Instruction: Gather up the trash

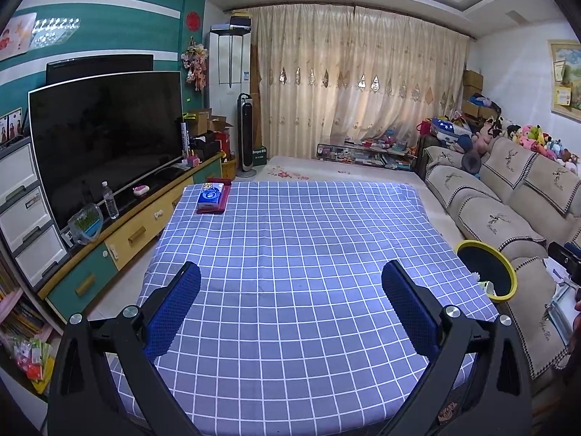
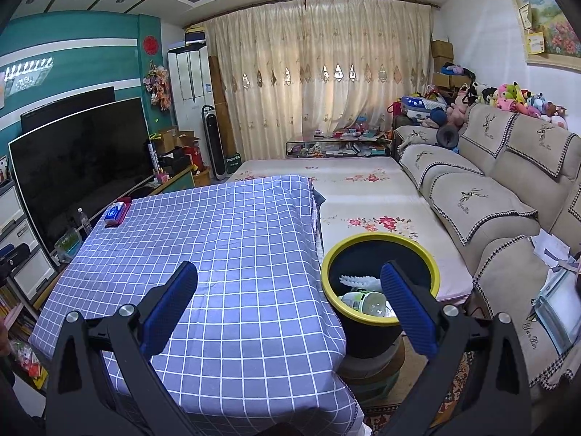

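A black trash bin with a yellow rim (image 2: pixel 377 243) stands at the right edge of the table; inside lie a white-green bottle (image 2: pixel 366 303) and a white crumpled piece (image 2: pixel 357 281). The bin also shows in the left wrist view (image 1: pixel 486 269). My left gripper (image 1: pixel 290 283) is open and empty above the blue checked tablecloth (image 1: pixel 290 225). My right gripper (image 2: pixel 288 283) is open and empty, its right finger over the bin's near rim, its left finger over the tablecloth (image 2: pixel 218 225).
A blue tissue pack on a red tray (image 1: pixel 213 196) lies at the table's far left corner. A TV (image 1: pixel 105 134) on a cabinet stands left. A beige sofa (image 2: pixel 501 196) with plush toys stands right. A flowered mat (image 2: pixel 363 189) lies beyond the table.
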### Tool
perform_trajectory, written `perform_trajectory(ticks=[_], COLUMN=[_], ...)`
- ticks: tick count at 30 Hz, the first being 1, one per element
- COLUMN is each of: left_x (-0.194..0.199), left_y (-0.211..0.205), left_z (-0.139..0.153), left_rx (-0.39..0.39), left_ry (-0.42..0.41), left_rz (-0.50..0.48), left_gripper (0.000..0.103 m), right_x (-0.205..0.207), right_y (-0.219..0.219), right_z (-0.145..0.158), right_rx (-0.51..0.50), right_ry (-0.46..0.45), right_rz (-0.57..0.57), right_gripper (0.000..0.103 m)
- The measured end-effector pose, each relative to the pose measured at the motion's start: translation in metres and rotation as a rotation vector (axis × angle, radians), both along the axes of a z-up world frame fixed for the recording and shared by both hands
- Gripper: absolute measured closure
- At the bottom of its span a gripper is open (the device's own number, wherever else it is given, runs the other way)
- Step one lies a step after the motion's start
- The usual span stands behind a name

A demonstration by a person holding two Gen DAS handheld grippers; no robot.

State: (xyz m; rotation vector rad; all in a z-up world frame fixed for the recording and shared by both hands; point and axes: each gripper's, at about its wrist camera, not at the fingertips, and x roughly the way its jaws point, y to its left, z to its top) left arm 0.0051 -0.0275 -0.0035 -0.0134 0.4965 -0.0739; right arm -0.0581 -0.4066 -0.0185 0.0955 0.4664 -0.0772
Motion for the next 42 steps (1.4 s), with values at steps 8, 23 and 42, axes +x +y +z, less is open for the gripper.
perform_trajectory(ticks=[8, 23, 42], left_x=[0.0, 0.0026, 0.0065], left_y=[0.0007, 0.0005, 0.0001], left_z=[-0.001, -0.0034, -0.0084], left_rx=[-0.001, 0.0, 0.001], left_ry=[0.0, 0.007, 0.017], left_rz=[-0.001, -0.004, -0.01], left_gripper=[0.005, 0.005, 0.005], right_x=[0.0, 0.001, 0.0059], right_y=[0.0018, 0.002, 0.0011], right_z=[0.0005, -0.0007, -0.005], right_rx=[-0.001, 0.005, 0.012], right_ry=[0.0, 0.002, 0.009], right_rz=[0.003, 0.006, 0.008], right_gripper=[0.007, 0.007, 0.007])
